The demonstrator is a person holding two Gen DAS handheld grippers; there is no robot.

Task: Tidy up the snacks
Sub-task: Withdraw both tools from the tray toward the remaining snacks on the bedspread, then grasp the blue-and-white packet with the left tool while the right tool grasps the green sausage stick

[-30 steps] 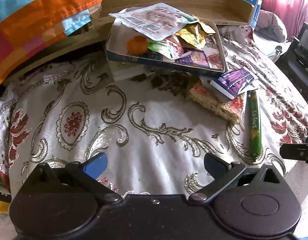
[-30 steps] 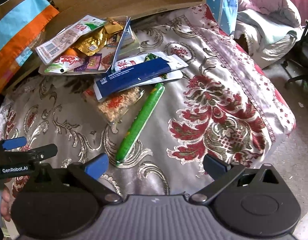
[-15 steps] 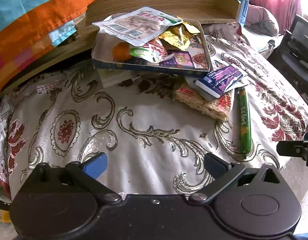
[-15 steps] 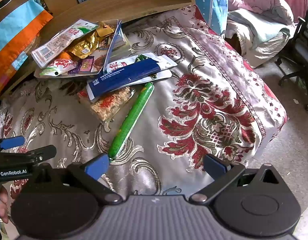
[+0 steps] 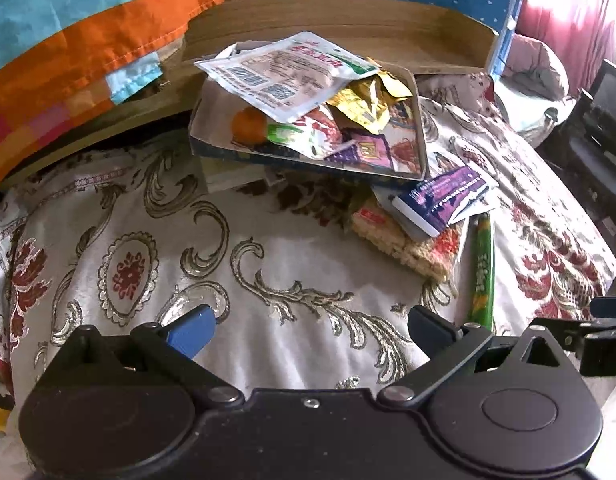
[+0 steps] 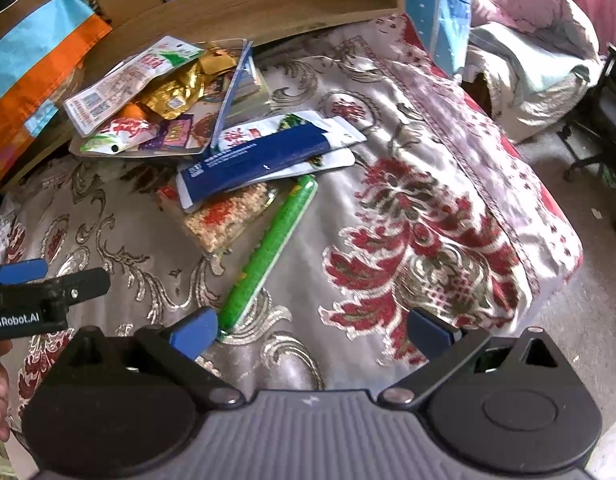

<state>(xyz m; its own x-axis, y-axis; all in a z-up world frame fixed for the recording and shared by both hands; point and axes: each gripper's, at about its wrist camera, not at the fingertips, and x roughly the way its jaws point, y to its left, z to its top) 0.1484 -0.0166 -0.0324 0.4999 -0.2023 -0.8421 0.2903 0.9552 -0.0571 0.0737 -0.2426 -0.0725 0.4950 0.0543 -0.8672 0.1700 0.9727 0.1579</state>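
1. Both the left gripper point(image 5: 310, 326) and the right gripper point(image 6: 312, 326) hover with jaws apart and empty.
2. The green stick point(image 6: 268, 248) lies loose beside the box point(image 5: 422, 136), nearest the right gripper, likely the next pick.

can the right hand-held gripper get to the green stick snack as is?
Probably yes. The green stick snack lies bare on the tablecloth, nothing on top, its near end just ahead of the open right hand-held gripper. Only its far tip nears the blue packet.
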